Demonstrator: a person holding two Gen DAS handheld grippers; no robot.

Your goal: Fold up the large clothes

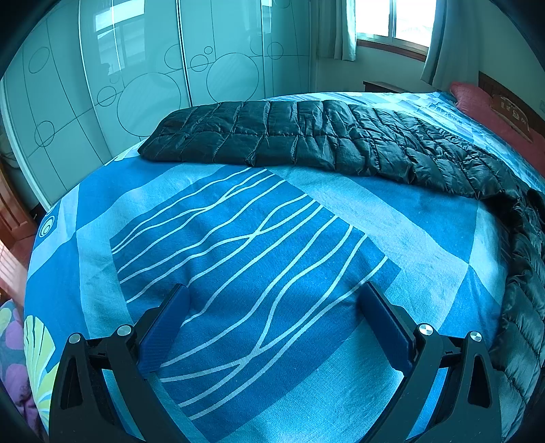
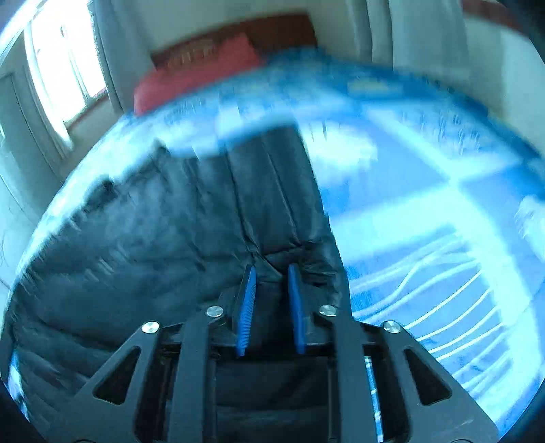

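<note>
A black quilted down jacket [image 1: 306, 139] lies across the far part of the bed [image 1: 238, 238], its right end curving down the right side. My left gripper [image 1: 272, 300] is open and empty above the blue patterned bedspread, well short of the jacket. In the blurred right wrist view my right gripper [image 2: 271, 272] has its blue pads close together on a raised fold of the jacket [image 2: 153, 245], which spreads out to the left under it.
A wardrobe with circle patterns [image 1: 136, 78] stands beyond the bed's far edge. A window with curtains [image 1: 391, 24] is at the back right. A red pillow [image 1: 494, 116] lies at the headboard. A floral cloth [image 1: 13, 340] hangs at the lower left.
</note>
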